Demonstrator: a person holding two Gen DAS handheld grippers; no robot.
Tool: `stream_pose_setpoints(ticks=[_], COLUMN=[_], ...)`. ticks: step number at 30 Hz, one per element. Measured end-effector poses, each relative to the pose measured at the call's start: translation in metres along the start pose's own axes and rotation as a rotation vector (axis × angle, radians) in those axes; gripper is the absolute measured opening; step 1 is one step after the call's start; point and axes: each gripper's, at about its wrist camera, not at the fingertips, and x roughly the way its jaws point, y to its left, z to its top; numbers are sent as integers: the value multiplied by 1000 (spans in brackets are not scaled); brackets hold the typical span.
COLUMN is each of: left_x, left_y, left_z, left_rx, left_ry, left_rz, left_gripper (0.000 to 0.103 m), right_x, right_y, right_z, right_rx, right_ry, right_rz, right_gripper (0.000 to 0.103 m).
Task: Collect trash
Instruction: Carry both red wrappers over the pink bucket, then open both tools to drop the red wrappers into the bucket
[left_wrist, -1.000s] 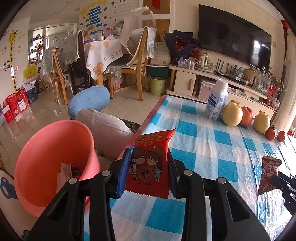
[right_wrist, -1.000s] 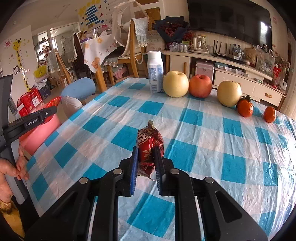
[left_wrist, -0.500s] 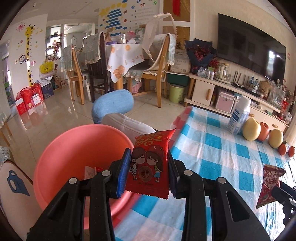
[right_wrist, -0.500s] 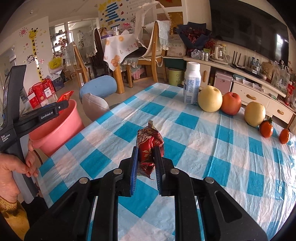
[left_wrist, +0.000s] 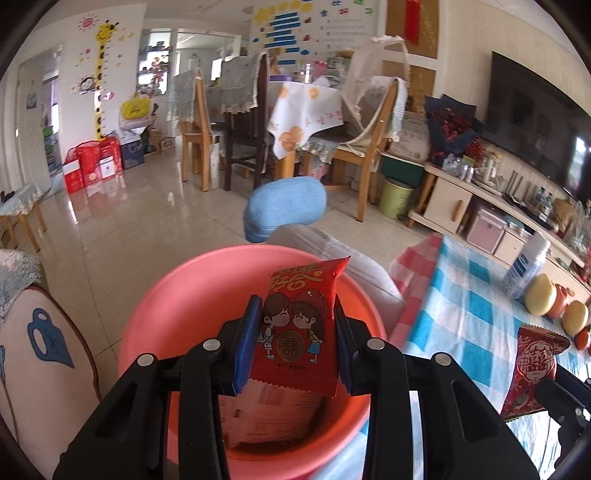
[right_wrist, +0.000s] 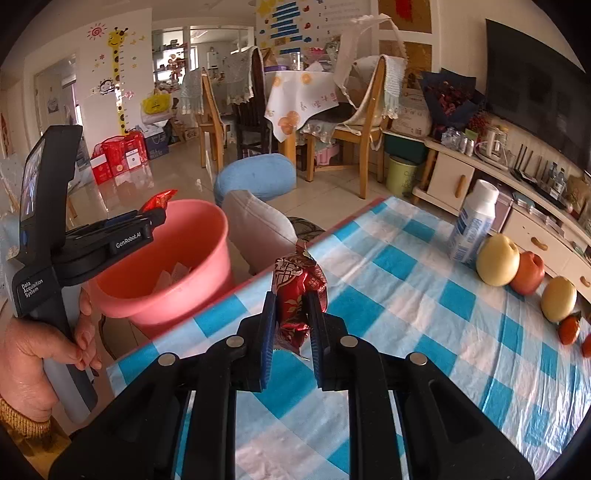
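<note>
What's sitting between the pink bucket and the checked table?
A grey cushion, wedged between the pink bucket and the checked table edge, with a blue cushion behind it. The right wrist view shows it best.

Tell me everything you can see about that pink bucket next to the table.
The bucket is a round pink tub that looks like smooth plastic, wider at its open rim than lower down. It stands upright, beside the checked table's corner and a grey cushion. Inside lie pale paper scraps. The left gripper hangs over its mouth, clamped on a red cartoon snack packet. Neither seems to touch the bucket.
</note>
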Motion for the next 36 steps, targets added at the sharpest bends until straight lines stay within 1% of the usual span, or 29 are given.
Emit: stream_pose_setpoints(ticks=[6,9,19,22,27,36], left_x=[8,13,28,32,37,40], left_y=[39,52,85,91,88,81], left_z=[2,2,0,-2,-2,-4], left_rx=[-66,-84,-149,-162,-145,-114], left_ry=[14,24,52,63,70,73], left_rz=[44,57,67,66,72,91], left_gripper=[38,38,38,38,38,38], right_x=[23,33,70,78,89,97], right_y=[40,58,97,105,115,109], right_z=[24,33,52,53,48,41], right_rx=[-63,-92,-132,-135,-140,-124], right_ry=[-3,-3,20,28,47,58], right_rz=[63,92,158,168,174,164], right_gripper=[19,19,19,19,19,19])
